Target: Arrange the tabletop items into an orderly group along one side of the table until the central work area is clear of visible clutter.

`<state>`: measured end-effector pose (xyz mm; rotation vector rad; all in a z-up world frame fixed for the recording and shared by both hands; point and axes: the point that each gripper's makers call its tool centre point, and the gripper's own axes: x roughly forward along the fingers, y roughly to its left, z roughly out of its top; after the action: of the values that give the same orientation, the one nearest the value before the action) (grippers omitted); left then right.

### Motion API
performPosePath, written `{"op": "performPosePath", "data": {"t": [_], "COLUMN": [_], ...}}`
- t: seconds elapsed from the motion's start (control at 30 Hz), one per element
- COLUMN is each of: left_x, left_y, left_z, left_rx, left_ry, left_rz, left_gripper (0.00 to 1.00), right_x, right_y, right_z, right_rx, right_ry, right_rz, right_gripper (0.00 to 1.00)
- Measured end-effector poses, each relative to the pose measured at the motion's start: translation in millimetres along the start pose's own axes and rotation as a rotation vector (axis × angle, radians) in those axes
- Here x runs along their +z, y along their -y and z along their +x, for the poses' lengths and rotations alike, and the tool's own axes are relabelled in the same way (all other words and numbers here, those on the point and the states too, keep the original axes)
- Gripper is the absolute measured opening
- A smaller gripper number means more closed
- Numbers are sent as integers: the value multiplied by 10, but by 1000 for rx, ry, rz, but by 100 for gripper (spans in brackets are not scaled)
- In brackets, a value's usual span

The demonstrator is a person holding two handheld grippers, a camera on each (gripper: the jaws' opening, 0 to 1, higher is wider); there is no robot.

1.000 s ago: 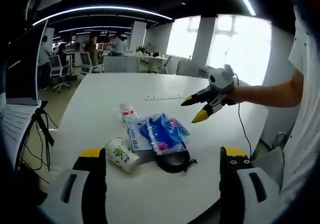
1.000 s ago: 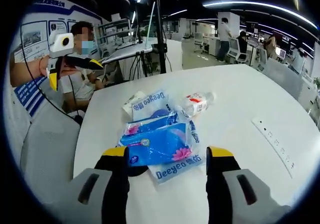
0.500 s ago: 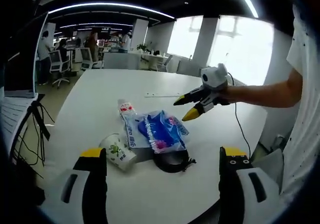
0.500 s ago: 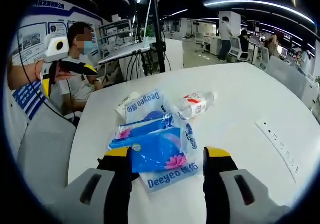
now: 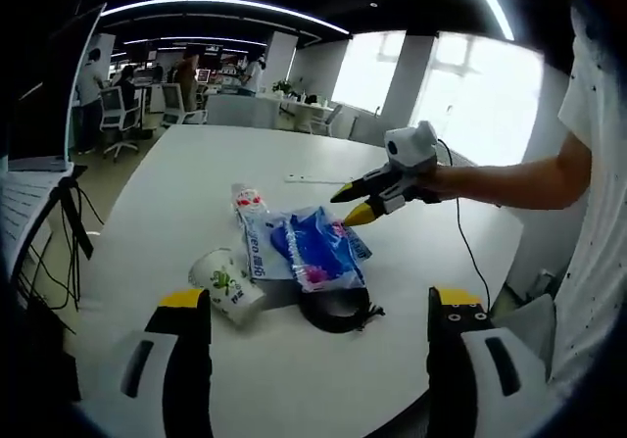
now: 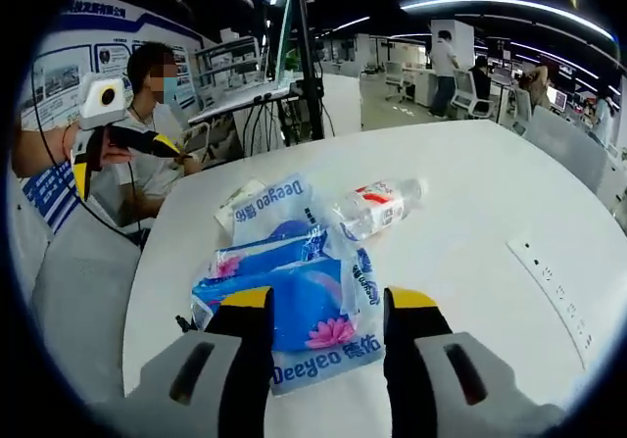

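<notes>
Left gripper view, read left to right: a paper cup (image 5: pixel 227 286) lies tipped on the white bench (image 5: pixel 176 193), then a small bottle (image 5: pixel 246 201), a blue tissue pack (image 5: pixel 306 250) with a black round object (image 5: pixel 336 313) below it, and the right gripper (image 5: pixel 355 203) hovering at the pack's far edge, fingers (image 5: pixel 359 214) parted and holding nothing. The left gripper (image 5: pixel 318 306), fingers also spread and empty, hangs back. The step looks like reaching for the pack (the clutter sits mid-bench); next, the fingers must descend, straddle it and close. Right gripper view adds the pack's "Deeyeo" lettering (image 6: pixel 331 350) between its own fingers.
</notes>
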<state>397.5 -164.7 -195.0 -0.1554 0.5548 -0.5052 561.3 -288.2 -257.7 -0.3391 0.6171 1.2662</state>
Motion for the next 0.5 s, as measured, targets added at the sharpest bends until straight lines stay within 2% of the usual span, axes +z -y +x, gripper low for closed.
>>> {"op": "performPosePath", "data": {"t": [0.27,0.5], "left_x": [-48,-82], "left_y": [-24,-42], "left_z": [19,38], "left_rx": [2,4], "left_ry": [-4,-6], "left_rz": [-18,-30], "left_gripper": [94,94], "right_x": [-43,-53], "right_y": [52,73], "right_z": [92,141], "right_rx": [12,18], "right_ry": [-14,-21], "right_rz": [6,1], "right_gripper": [37,29]}}
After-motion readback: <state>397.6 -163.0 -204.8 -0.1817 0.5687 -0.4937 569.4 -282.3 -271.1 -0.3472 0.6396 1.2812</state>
